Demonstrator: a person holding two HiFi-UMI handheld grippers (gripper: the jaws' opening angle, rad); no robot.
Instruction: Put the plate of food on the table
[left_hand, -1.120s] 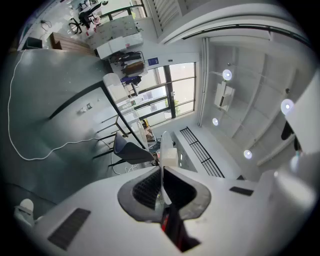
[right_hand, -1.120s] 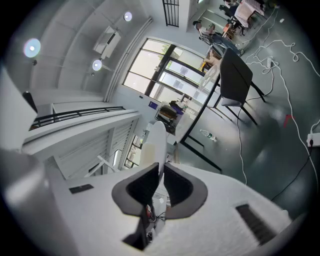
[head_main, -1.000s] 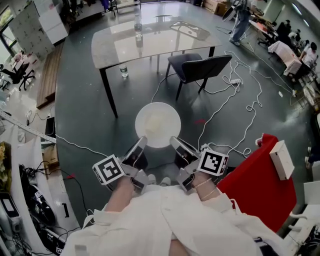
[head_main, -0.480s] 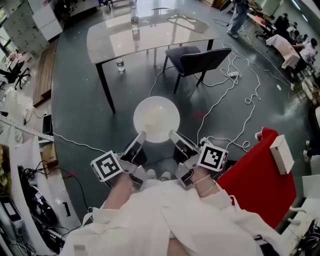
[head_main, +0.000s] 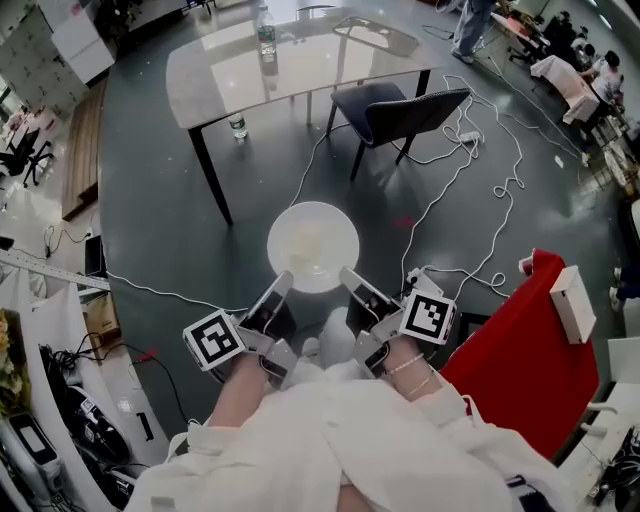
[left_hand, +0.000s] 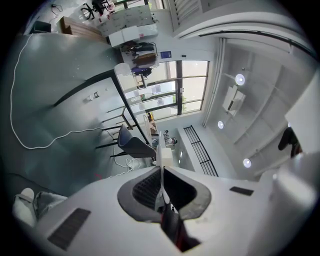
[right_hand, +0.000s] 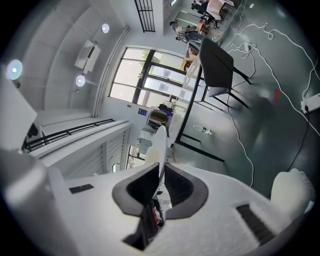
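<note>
A round white plate (head_main: 312, 246) with a pale heap of food (head_main: 308, 242) in its middle hangs above the dark floor, in front of my body. My left gripper (head_main: 281, 286) is shut on its near left rim and my right gripper (head_main: 350, 280) is shut on its near right rim. In the left gripper view the plate (left_hand: 161, 156) shows edge-on as a thin white strip clamped in the left gripper (left_hand: 161, 174). In the right gripper view the plate rim (right_hand: 160, 145) likewise runs into the right gripper (right_hand: 161, 172). The glossy grey table (head_main: 320, 62) stands farther ahead.
A clear bottle (head_main: 265, 34) stands on the table and another bottle (head_main: 238, 126) on the floor under it. A dark chair (head_main: 400, 108) sits at the table's right side. White cables (head_main: 470, 190) trail over the floor. A red seat (head_main: 520, 345) carrying a white box (head_main: 577, 303) is at my right.
The table and chair have slid upward in the head view. The plate stays clamped between both grippers in the same pose.
</note>
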